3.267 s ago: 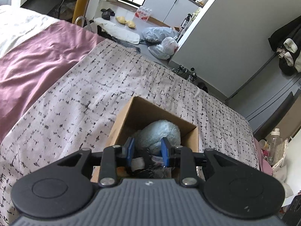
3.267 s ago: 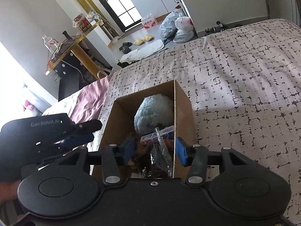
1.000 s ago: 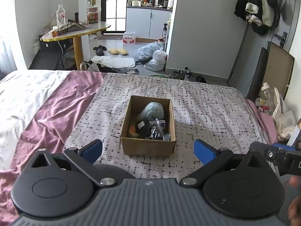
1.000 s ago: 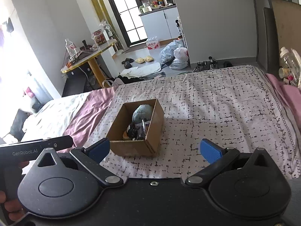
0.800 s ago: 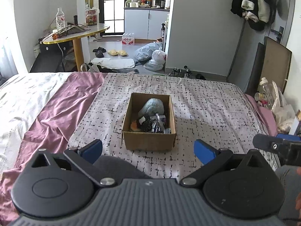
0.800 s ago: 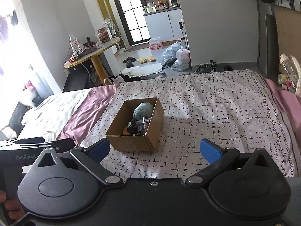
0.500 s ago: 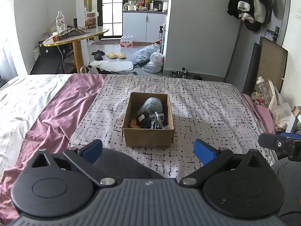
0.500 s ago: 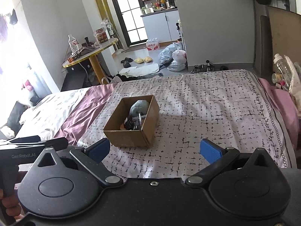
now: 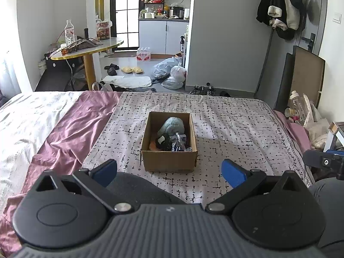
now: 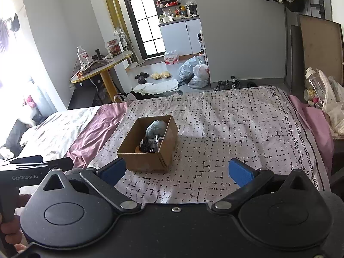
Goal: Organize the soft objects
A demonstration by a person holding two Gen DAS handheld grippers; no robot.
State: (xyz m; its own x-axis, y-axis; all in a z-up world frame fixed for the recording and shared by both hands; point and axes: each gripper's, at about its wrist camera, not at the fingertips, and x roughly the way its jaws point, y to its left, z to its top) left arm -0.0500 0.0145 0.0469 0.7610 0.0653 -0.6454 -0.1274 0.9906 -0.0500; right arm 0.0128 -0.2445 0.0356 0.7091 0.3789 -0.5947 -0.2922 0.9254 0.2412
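evidently near completion: a cardboard box (image 9: 169,157) sits at the centre of the frame on the patterned bedspread (image 9: 236,133), and the soft objects lie inside it. a blue-grey plush (image 9: 171,126) fills the far half of the box; in the near half are a dark bundle (image 9: 163,144) and a clear crinkled packet (image 9: 179,143), with something orange (image 9: 153,145) at the lower left corner. what the smaller pieces are i cannot tell.

my left gripper (image 9: 168,171) is spread wide and holds nothing, well apart from the box at the lower edge of its view. my right gripper (image 10: 175,171) is likewise spread wide and empty; from its view the box (image 10: 148,159) stands left of centre.

no loose soft thing shows on the bedspread around the box, so i judge the gathering done. what may be left, if anything, is tidying the contents, since the packet stands up near the rim. the mauve sheet (image 9: 71,129) and white bedding (image 9: 23,118) at the left of the frame lie rumpled; whether they belong to the task i cannot say.
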